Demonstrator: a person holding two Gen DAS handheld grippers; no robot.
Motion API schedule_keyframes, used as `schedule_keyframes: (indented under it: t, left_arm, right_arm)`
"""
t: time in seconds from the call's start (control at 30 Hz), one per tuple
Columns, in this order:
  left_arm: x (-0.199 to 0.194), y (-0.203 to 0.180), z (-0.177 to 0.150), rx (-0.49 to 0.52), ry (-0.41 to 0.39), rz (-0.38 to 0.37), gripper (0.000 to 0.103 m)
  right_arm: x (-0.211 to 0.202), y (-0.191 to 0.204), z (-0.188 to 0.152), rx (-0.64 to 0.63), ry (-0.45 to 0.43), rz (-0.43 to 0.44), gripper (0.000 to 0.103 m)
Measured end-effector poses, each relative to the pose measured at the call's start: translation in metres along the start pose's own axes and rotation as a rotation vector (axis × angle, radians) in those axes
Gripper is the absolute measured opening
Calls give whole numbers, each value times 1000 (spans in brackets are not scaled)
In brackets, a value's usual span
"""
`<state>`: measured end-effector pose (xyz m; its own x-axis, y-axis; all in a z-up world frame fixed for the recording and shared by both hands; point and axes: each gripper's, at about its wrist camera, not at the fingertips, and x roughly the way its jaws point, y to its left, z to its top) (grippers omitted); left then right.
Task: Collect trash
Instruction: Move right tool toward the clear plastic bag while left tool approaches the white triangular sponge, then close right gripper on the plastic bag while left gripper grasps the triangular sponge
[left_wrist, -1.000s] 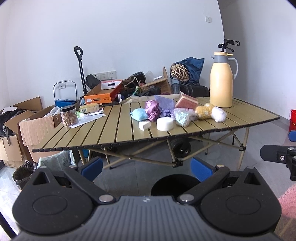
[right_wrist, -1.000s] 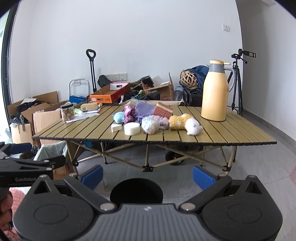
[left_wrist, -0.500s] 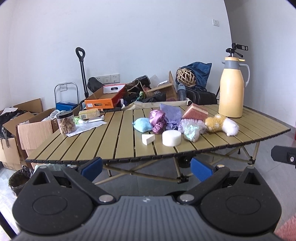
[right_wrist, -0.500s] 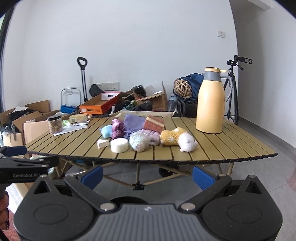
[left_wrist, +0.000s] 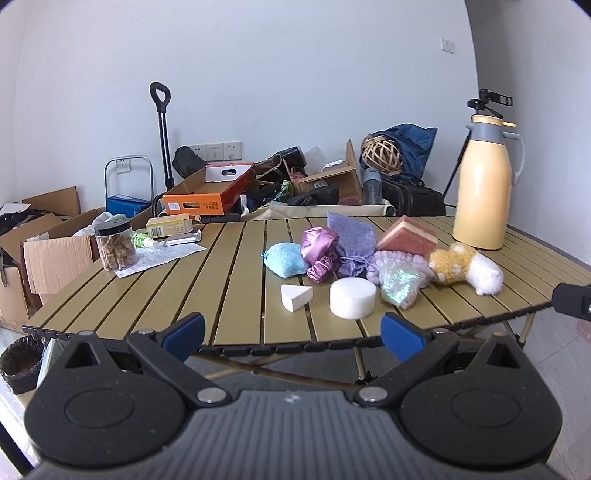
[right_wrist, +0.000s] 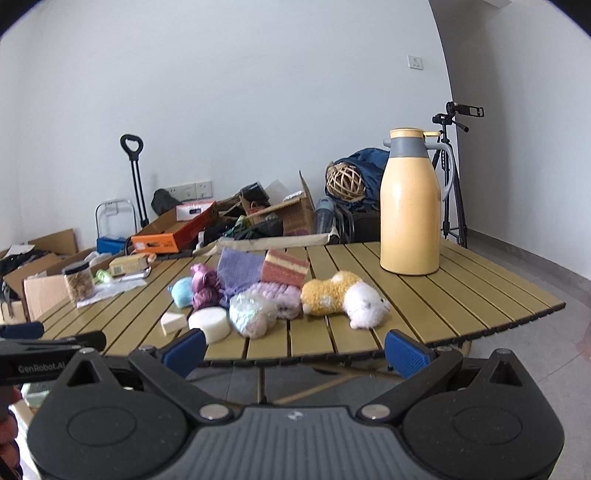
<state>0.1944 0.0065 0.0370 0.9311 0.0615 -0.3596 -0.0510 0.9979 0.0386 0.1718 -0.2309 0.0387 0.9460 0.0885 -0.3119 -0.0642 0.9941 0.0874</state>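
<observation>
Our left gripper (left_wrist: 291, 330) and right gripper (right_wrist: 294, 350) both gape wide, holding nothing. The trash pile sits at frame centre on the slatted table (left_wrist: 229, 291), just beyond our fingertips. Soft pieces could roll off the near edge. The plush toy (right_wrist: 343, 297) lies lengthwise left to right, white end toward lower right.

bare slatted tan tabletop (left_wrist: 236, 280) left of centre, soft-item cluster crowding the middle, tall yellow thermos jug (right_wrist: 410, 206) blocking far right
</observation>
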Motion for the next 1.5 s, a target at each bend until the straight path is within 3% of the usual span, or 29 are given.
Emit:
schedule_keyframes:
  t: [0.27,0.73,0.87,1.1,1.27,1.4,1.5]
  left_arm:
    - [47,13,9,-71,28,29,103]
    - [123,28,31,-83,43,60,103]
    - [141,31,36,-86,42,65,103]
    - [170,33,31,-93,49,75,103]
    - [186,36,24,-81,82,73,103]
    - [193,37,20,-78,101,70,103]
    - [198,35,17,-71,111,71,103]
  right_arm:
    - [43,12,11,-12,-33,16,103]
    - [131,49,21,-119,-25,52,102]
    - [161,55,18,-154,-24,25,100]
    - [208,53,4,-108,40,23,86]
    - [229,55,-8,-85,55,21,82]
    - [244,53,-14,-45,87,29,72]
    - [251,54,-18,-27,113,37,53]
